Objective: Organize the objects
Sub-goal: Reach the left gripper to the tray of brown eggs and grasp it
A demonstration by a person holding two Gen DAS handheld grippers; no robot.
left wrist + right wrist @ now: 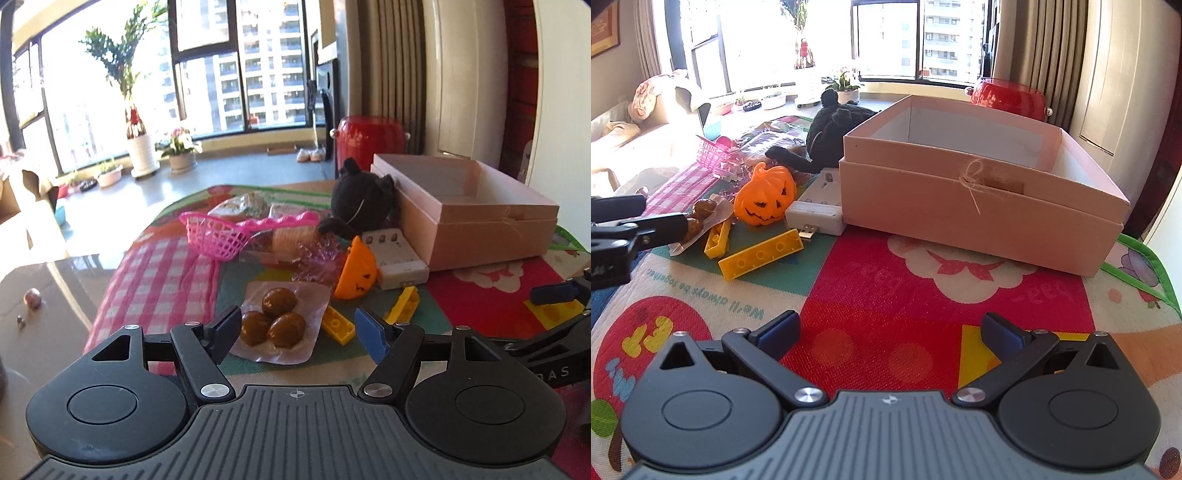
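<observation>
At the bottom of the left wrist view, the left gripper (299,334) stands spread wide, grasping nothing, just short of a clear packet of three brown balls (280,321) at frame centre. The right gripper (890,334) is likewise released over the colourful mat (886,295). Further back, left of centre, lie two yellow bricks (761,258), then a glossy orange pumpkin (764,199) touching a white charger (816,214). The pale pink box (979,206) fills the upper right, open-topped.

Bright daylight from blown-out windows (207,74), fisheye-bent edges, soft focus
</observation>
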